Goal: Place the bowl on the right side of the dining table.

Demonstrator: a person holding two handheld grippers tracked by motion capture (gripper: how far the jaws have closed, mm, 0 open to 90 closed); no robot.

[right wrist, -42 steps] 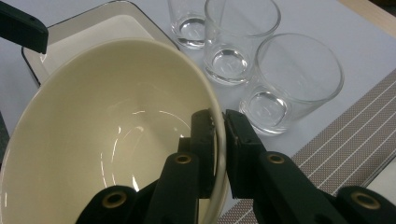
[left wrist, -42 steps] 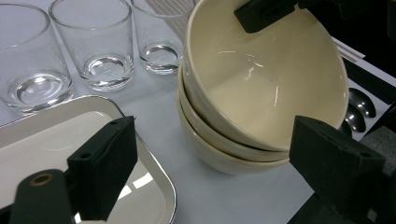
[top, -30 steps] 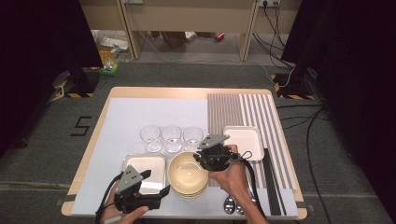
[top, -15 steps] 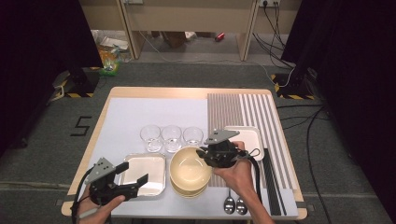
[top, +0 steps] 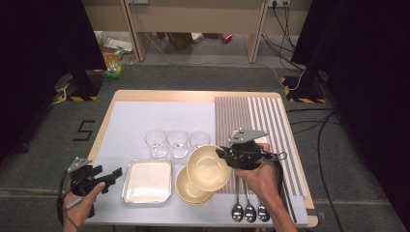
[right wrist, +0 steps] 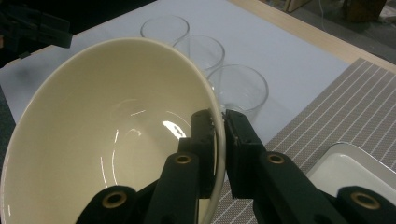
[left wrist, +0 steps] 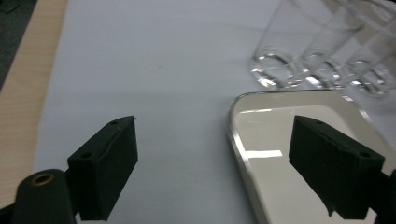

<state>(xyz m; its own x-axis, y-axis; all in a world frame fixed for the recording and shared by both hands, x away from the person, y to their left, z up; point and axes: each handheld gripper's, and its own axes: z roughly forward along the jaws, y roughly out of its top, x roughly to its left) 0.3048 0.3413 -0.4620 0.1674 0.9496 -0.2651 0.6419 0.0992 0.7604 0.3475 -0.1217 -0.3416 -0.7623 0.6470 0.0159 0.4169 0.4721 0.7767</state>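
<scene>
Top bowl (top: 209, 166) lifted off the stack, not yet placed.
Right gripper (right wrist: 219, 135) is clamped on the cream bowl's rim, one jaw inside, one outside; bowl hangs tilted just above the remaining bowl (top: 189, 189), near table centre. Left: set it down somewhere. Left gripper (left wrist: 215, 163) has its jaws wide apart and empty, at 9 o'clock of the steel tray (top: 147, 180). Three glasses (top: 178, 142) crowd 11 o'clock of the bowl, spoons (top: 249, 209) at 5, white dish (right wrist: 359, 175) on striped mat (top: 261, 121) at 3.
</scene>
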